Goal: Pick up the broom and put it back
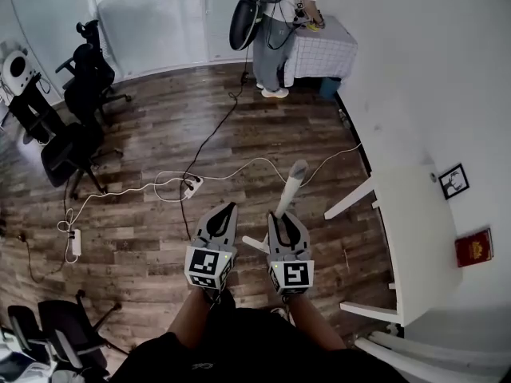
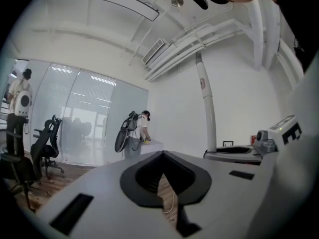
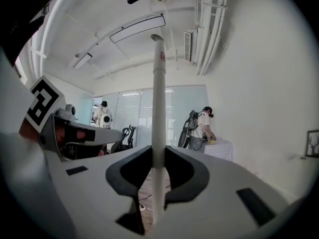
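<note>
Right gripper [image 3: 158, 151] fingers [image 3: 131, 172] clamp the broom handle [image 3: 159, 93].

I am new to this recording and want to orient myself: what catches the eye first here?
The long white broom handle stands upright, clamped in the right gripper. Beside it the left gripper is shut and empty, and a white extension cable trails over the dark wooden plank floor ahead.
</note>
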A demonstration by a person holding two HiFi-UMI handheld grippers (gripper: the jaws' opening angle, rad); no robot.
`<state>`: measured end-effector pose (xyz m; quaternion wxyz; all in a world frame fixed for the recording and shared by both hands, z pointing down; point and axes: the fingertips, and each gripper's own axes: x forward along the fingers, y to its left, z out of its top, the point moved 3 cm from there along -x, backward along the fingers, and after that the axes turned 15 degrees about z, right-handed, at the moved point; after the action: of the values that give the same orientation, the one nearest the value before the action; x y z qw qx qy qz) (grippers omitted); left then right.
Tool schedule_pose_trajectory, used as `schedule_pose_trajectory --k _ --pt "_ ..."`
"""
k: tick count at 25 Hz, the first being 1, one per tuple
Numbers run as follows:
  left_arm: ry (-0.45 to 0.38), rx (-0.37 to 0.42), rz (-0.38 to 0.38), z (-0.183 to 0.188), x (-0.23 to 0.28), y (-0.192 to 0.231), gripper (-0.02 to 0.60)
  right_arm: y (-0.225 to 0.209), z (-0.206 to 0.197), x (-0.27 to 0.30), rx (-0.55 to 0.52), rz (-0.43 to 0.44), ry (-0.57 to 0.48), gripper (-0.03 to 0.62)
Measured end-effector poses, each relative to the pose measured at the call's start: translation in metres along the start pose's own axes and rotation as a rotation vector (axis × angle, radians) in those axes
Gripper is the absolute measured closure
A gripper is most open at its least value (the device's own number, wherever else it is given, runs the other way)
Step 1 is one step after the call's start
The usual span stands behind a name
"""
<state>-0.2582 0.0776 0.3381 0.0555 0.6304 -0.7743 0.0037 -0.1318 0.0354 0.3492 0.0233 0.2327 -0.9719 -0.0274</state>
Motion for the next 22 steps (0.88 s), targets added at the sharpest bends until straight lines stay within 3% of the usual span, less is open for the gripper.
schedule_pose_trajectory --k 5,9,15,22 --pt "0.015 0.019 -0.041 0.006 0.028 0.078 0.583 0.017 0.000 0.072 0.006 -0.082 0.004 0.497" --pt "0.040 -0.014 -0.092 0.003 0.055 0.109 0.581 0.004 -0.010 0.104 0.046 -0.177 -0.015 0.496" --pt "0.064 -0.030 -0.186 -0.008 0.111 0.104 0.581 -0.031 -0.023 0.128 0.118 -0.261 -0.042 0.497" --pt "0.141 0.002 -0.307 -0.040 0.161 0.054 0.581 -0.096 -0.067 0.112 0.190 -0.386 -0.041 0.499"
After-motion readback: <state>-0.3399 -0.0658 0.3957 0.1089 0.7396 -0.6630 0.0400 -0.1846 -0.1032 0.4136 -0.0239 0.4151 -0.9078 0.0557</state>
